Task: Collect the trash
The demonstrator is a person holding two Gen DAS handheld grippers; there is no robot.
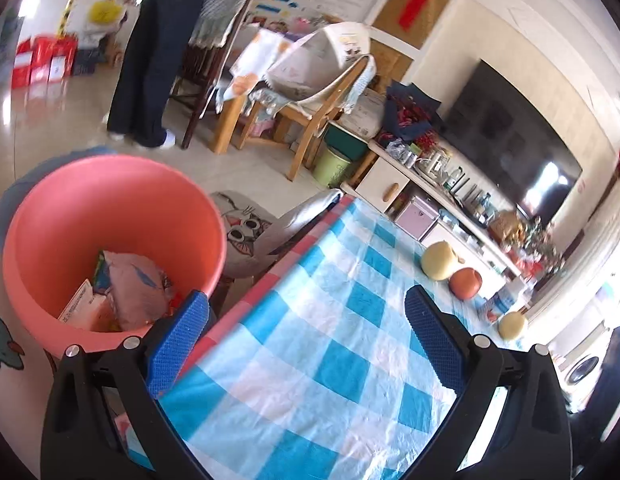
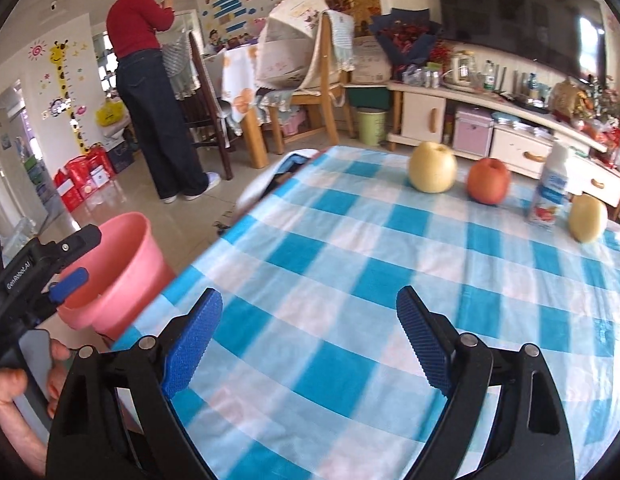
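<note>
Through the left wrist view we see our left gripper point(image 1: 305, 322) with its jaws spread wide and nothing between them, poised over the near edge of the surface point(image 1: 330, 340), which wears a blue-and-white checked cloth. At ten o'clock from the gripper the pink bucket point(image 1: 41, 240) stands on the floor just beside the surface edge, and inside it lie crumpled wrappers point(image 1: 137, 284) and a small carton. At two o'clock, far across the cloth, we see a yellow pear point(image 1: 438, 260), an orange-red apple point(image 1: 465, 283) and a second pear point(image 1: 512, 325).

Through the right wrist view our right gripper point(image 2: 310, 336) is likewise wide and empty above the cloth point(image 2: 350, 264). At nine o'clock the left gripper point(image 2: 69, 282) hangs over the bucket's point(image 2: 125, 272) rim, held by our hand point(image 2: 13, 396). At one o'clock stand the pear point(image 2: 432, 167), the apple point(image 2: 488, 181), a small white bottle point(image 2: 552, 190) and the other pear point(image 2: 588, 218), all well apart from the gripper. A person in a red top point(image 2: 135, 20) stands at eleven o'clock.
</note>
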